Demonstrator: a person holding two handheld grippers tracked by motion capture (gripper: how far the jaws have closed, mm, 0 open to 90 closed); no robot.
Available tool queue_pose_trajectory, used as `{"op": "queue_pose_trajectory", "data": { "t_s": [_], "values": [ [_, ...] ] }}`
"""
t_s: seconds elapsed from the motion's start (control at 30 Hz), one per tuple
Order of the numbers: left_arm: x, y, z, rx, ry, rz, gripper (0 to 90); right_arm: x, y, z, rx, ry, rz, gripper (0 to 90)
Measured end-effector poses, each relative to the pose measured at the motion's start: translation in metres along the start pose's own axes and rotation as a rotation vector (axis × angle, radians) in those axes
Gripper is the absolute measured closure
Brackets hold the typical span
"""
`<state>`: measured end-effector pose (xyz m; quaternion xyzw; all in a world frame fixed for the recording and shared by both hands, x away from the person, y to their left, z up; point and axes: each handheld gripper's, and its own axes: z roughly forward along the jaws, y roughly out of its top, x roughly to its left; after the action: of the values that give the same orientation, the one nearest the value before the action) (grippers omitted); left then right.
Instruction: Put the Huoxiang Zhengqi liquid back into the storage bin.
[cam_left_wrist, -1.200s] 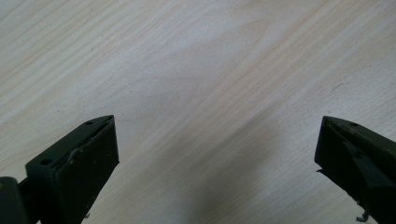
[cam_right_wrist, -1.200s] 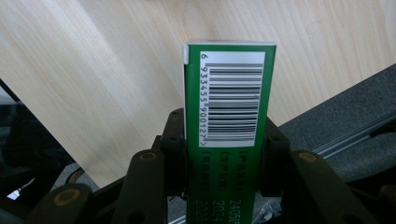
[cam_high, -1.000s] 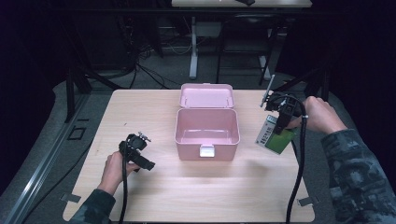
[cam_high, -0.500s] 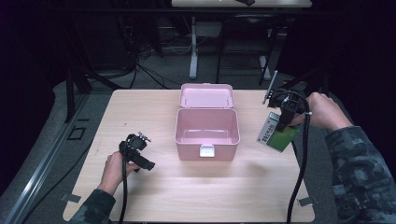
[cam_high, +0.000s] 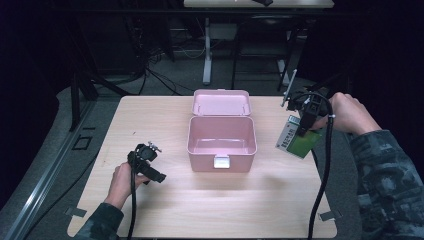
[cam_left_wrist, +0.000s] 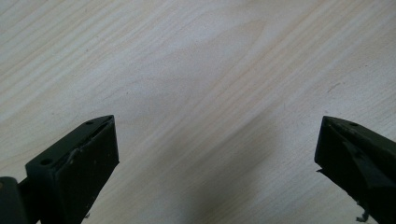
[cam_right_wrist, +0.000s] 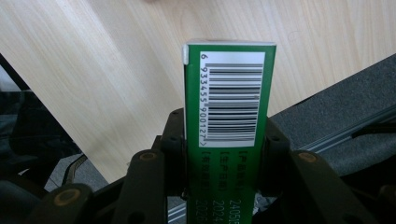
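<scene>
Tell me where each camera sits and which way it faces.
High view: above the person's side, looking forward and down on the table and pink case; both forearms show.
Left gripper view: on the left gripper, facing bare tabletop; open jaws.
Right gripper view: on the right gripper, facing its green box.
High and right share the box.

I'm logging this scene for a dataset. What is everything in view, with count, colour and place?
storage box: one, pink, lid open, middle of the table
carton: one, green with a white barcode label, off the table near its right edge, held in the right tool
table: one, light wood
desk legs: pale, on the floor behind the table
left tool: one, black, jaws open, nothing between them, low at the table's left
right tool: one, black, shut on the carton
hands: two, one on each tool
</scene>
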<state>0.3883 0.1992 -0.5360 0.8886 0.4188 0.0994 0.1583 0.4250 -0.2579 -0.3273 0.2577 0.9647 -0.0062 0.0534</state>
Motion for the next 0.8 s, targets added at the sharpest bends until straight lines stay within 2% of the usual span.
{"op": "queue_pose_trajectory", "data": {
  "t_s": [0.8],
  "values": [
    [0.000, 0.000, 0.000, 0.002, -0.002, 0.002, 0.0, 0.000, 0.009, -0.018, 0.005, -0.017, -0.025, 62.9]
  ]
}}
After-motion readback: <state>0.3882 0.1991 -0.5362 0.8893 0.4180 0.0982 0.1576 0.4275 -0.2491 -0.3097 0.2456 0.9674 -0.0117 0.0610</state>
